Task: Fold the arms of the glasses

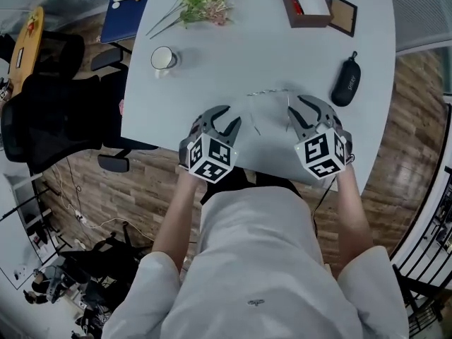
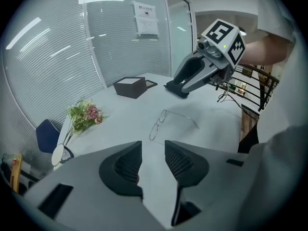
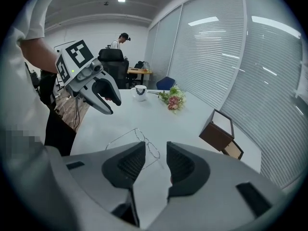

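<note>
Thin wire-framed glasses point(image 1: 268, 93) lie on the pale grey table point(image 1: 205, 83), lenses away from me and both arms spread open toward the near edge. My left gripper point(image 1: 232, 116) hovers just left of them, jaws apart and empty. To their right my right gripper point(image 1: 297, 106) is likewise open with nothing in it. In the left gripper view the glasses point(image 2: 160, 123) lie just beyond my jaws point(image 2: 153, 150), and the right gripper point(image 2: 179, 88) hangs above them. The right gripper view shows the glasses point(image 3: 143, 142) close ahead of its jaws point(image 3: 155, 153), apart from them.
A black glasses case point(image 1: 346, 81) lies at the right of the table. At the back stand a white mug point(image 1: 162, 58), a bunch of flowers point(image 1: 201, 2) and a brown box point(image 1: 305, 2) with its lid point(image 1: 343, 14). Black chairs point(image 1: 56, 111) stand left of the table.
</note>
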`<state>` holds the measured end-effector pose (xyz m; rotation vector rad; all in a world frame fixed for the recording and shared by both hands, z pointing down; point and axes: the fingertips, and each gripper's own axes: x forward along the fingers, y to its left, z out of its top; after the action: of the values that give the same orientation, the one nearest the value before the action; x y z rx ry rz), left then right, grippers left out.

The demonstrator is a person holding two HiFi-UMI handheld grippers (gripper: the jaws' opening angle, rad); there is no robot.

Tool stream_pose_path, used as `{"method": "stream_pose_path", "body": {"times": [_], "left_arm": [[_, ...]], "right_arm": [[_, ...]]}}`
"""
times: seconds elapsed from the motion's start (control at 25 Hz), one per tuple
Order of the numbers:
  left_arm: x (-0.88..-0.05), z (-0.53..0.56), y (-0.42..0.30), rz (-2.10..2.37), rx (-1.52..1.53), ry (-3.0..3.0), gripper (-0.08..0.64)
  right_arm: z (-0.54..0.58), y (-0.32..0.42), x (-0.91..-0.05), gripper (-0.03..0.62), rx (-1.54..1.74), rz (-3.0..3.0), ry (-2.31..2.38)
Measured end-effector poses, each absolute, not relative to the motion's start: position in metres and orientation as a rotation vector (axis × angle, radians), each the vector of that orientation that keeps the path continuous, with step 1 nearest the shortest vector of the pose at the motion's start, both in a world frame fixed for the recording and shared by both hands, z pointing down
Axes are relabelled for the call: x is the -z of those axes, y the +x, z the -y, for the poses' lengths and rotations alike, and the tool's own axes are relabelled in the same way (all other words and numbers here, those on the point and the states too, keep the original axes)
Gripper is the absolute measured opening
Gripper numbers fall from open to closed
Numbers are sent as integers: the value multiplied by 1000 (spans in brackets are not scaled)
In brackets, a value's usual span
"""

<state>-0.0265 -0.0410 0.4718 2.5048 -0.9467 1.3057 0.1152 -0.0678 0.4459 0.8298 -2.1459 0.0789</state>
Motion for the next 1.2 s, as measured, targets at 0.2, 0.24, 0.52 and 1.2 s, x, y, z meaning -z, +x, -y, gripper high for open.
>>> {"method": "stream_pose_path", "body": {"times": [0.2,0.24,0.52,1.2], "left_arm": [[-479,41,-26,984,-1301,2473,153],[-480,42,-26,987,-1293,2469,153],[-493,50,-22,951,-1283,2481,153],[-521,61,-19,868,-1317,2498,153]], "right_arm": [[77,116,-460,140,-61,2146,761],[79,116,-463,138,-60,2143,750],[88,110,-485,132,-26,2108,667],[99,103,-519,107,-9,2062,588]]}}
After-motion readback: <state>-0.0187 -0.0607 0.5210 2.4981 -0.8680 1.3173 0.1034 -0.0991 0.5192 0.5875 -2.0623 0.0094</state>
